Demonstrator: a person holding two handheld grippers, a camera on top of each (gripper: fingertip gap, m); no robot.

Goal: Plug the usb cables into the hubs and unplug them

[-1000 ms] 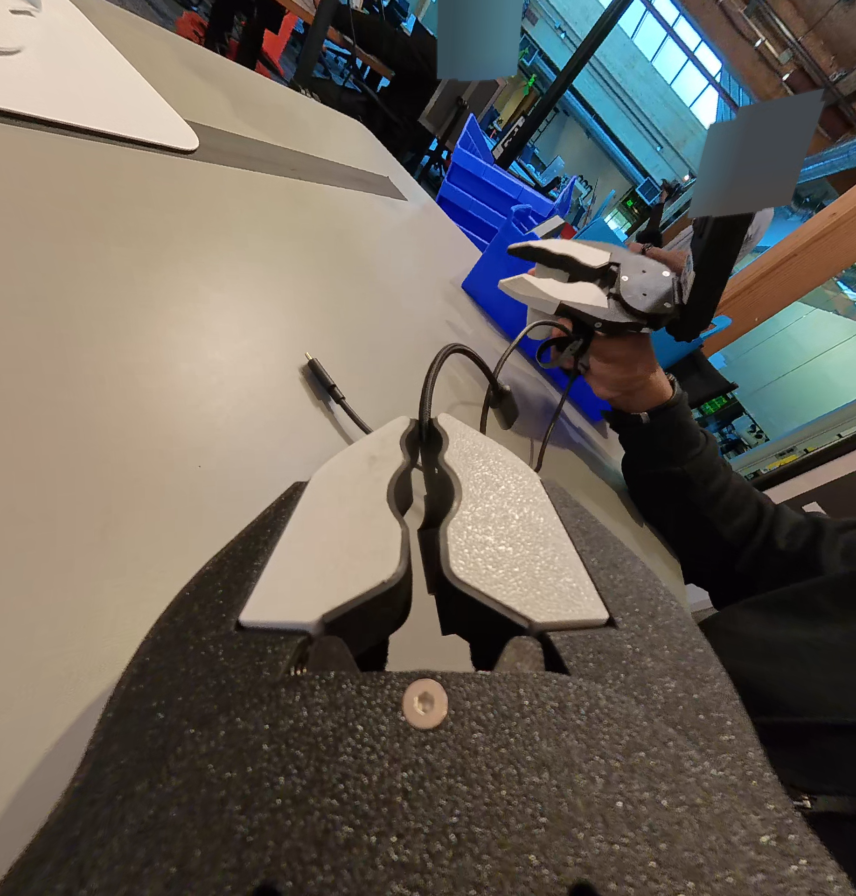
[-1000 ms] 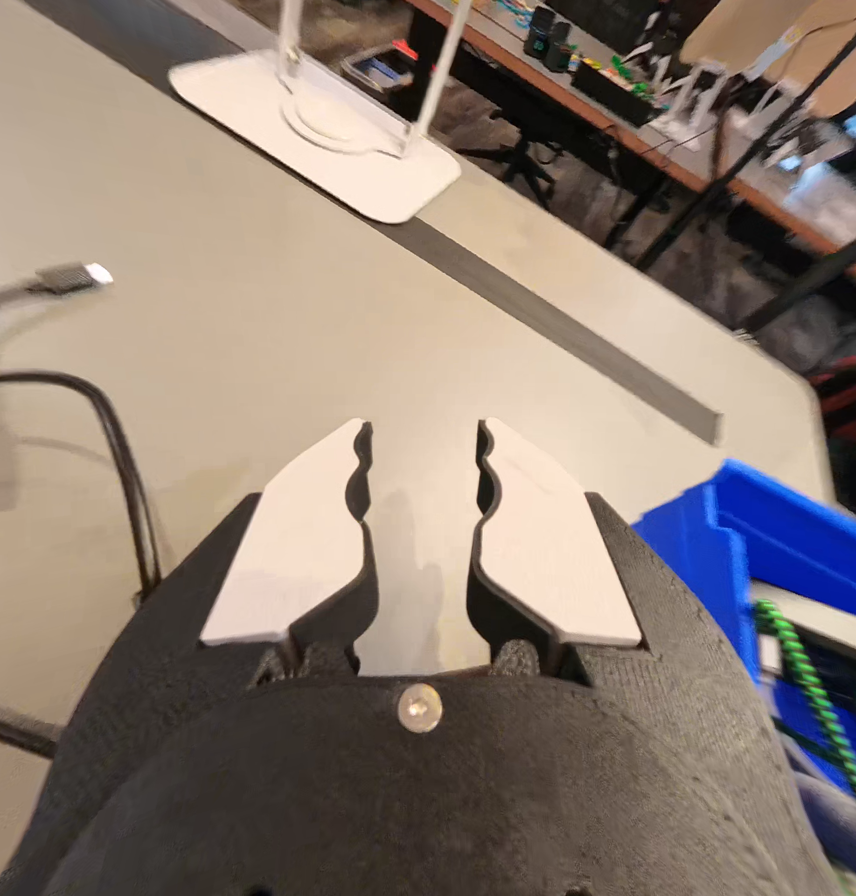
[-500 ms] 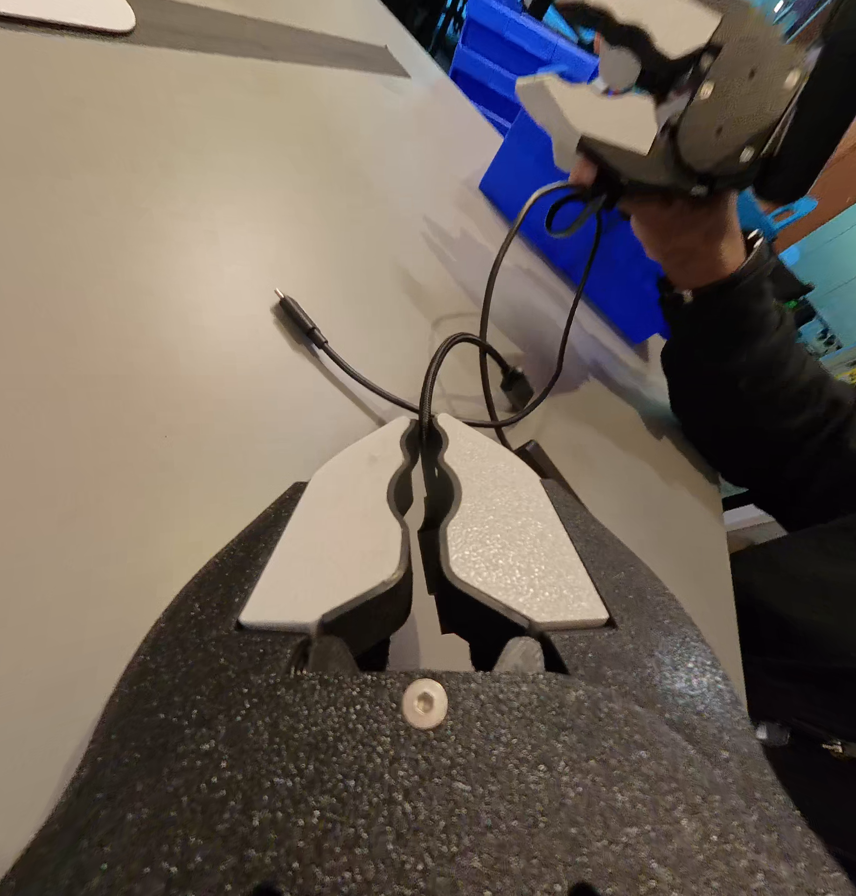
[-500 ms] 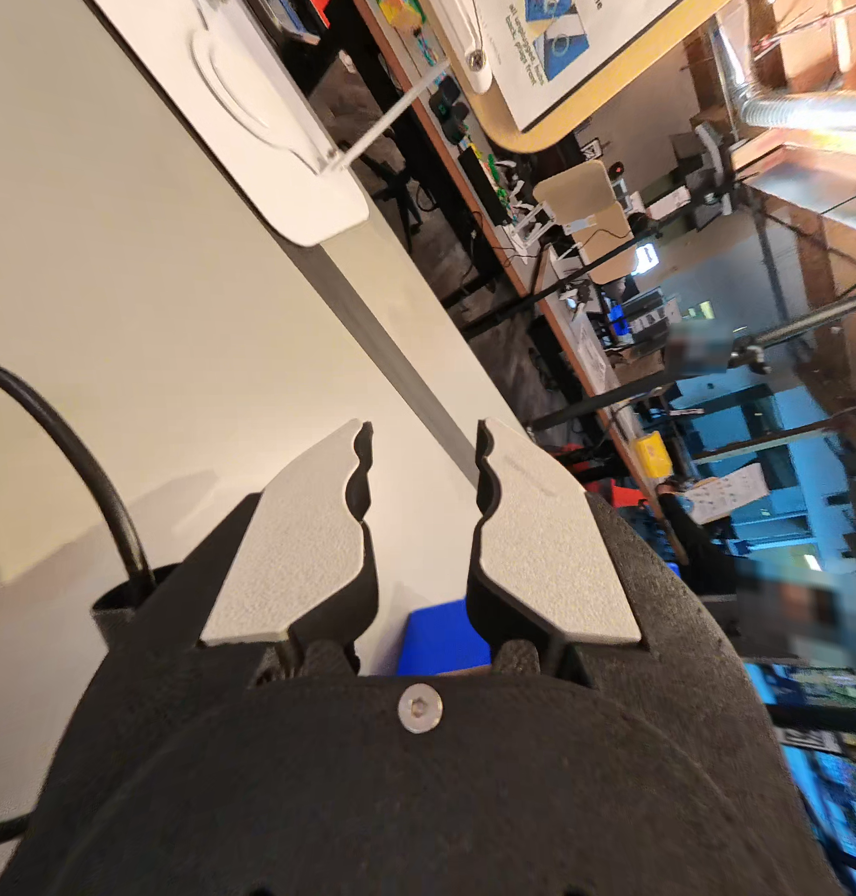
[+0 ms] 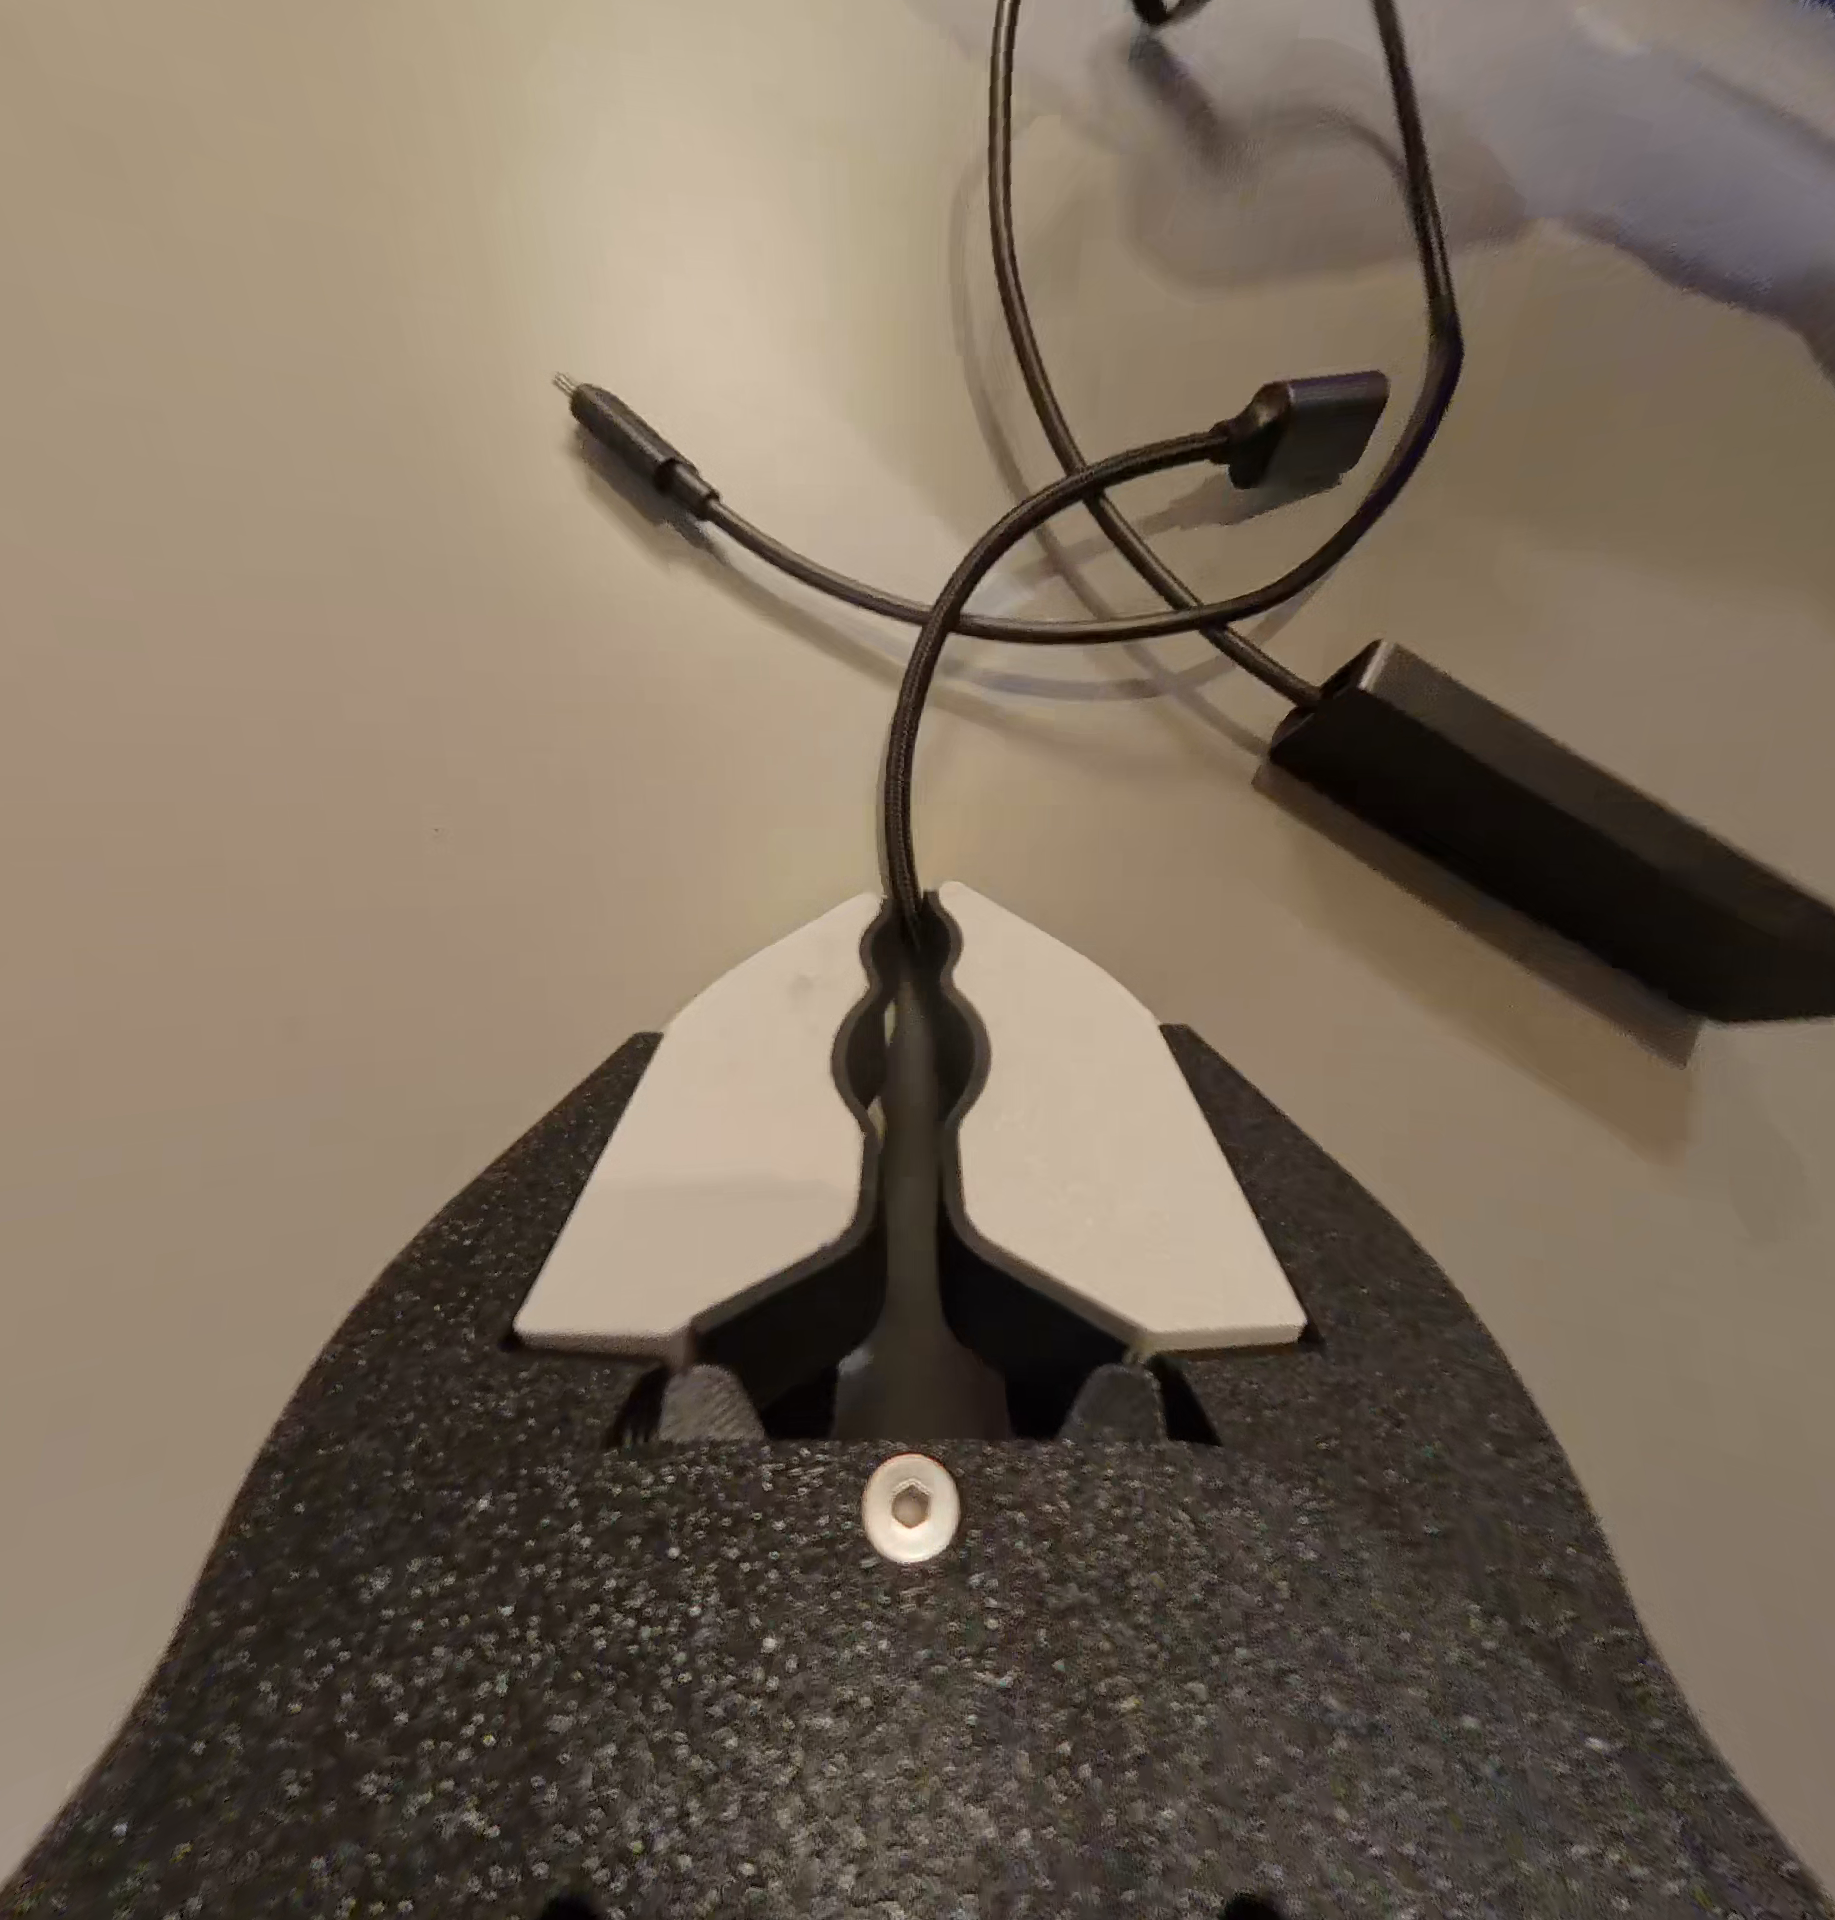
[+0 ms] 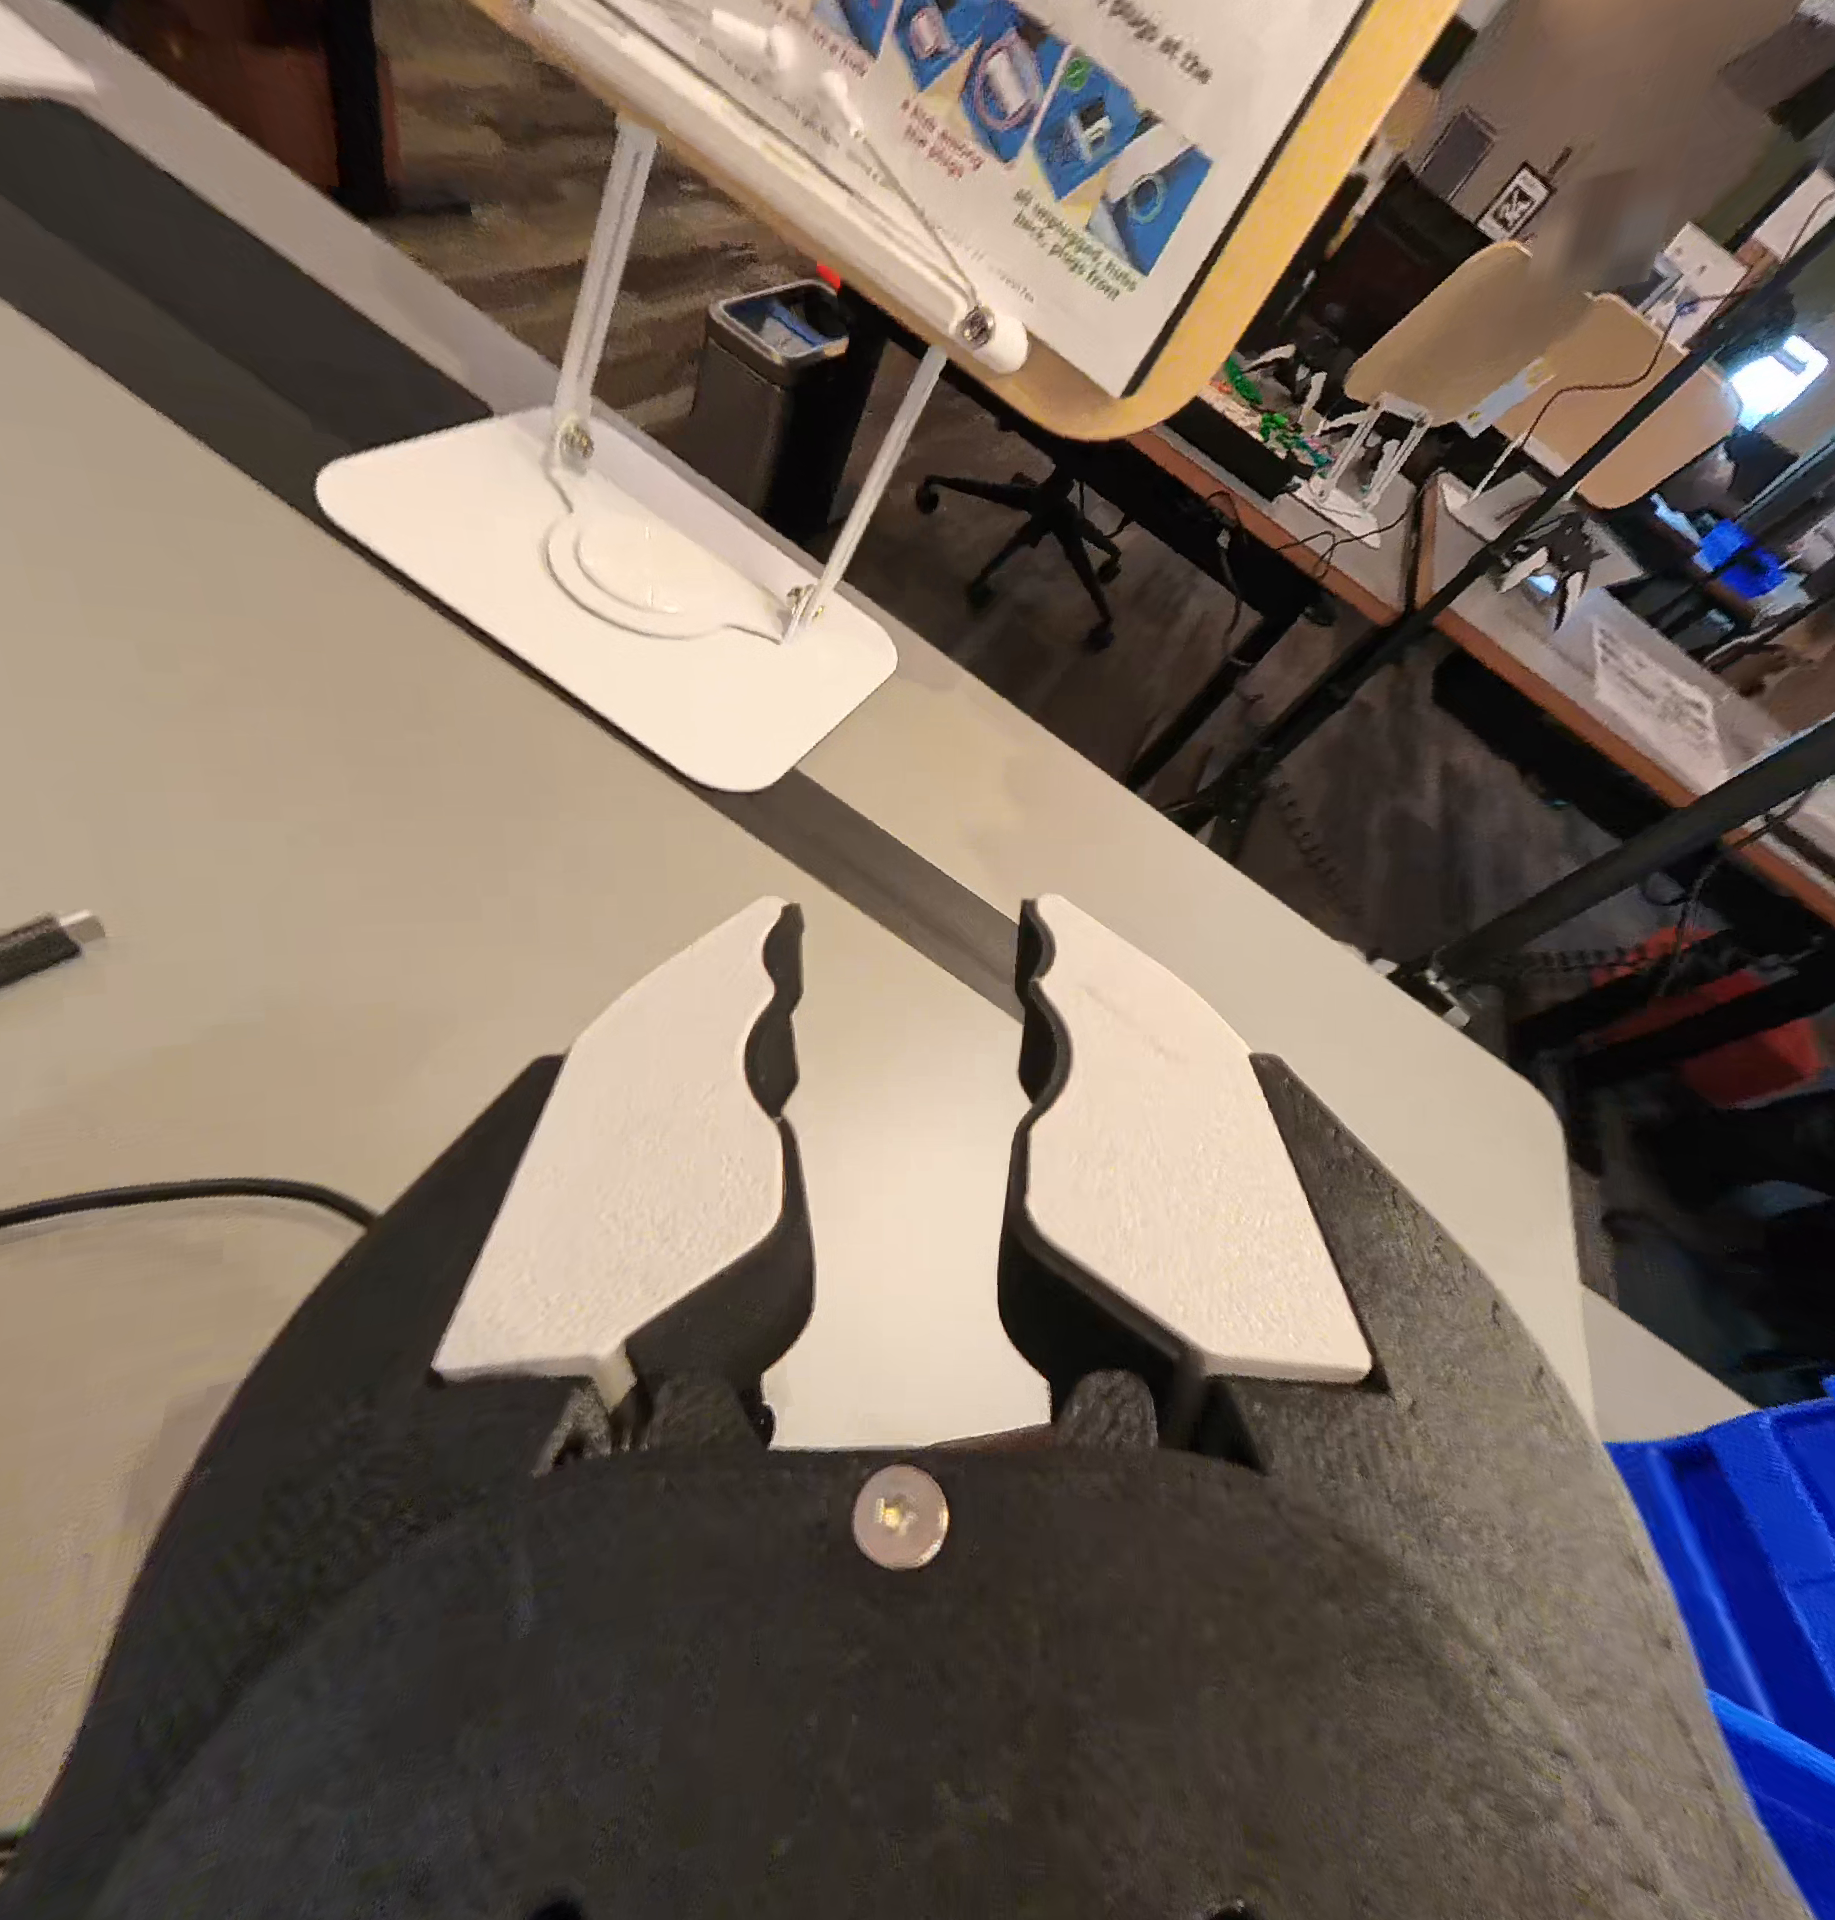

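My left gripper [image 5: 911, 894] is shut on a black braided usb cable [image 5: 918, 727]. The cable arcs up from the jaws to a dark plug end [image 5: 1308, 426] lying on the grey table [image 5: 321, 623]. A black hub [image 5: 1578, 842] lies to the right with its own thin cable. Another thin cable crosses under the braided one and ends in a small plug [image 5: 632, 442] on the left. My right gripper [image 6: 905, 914] is open and empty above the table. A plug [image 6: 30, 951] and a black cable [image 6: 165, 1190] show at its left.
A white stand base [image 6: 601, 592] carries a tilted picture board [image 6: 996, 125] at the table's far edge, next to a dark strip [image 6: 892, 873]. A blue bin [image 6: 1786, 1579] sits at the right. Other desks and chairs stand beyond the table.
My left gripper has tipped down toward the table, still shut on the braided cable; the hub has come into view. My right gripper has left that view, swung round, and stayed open.
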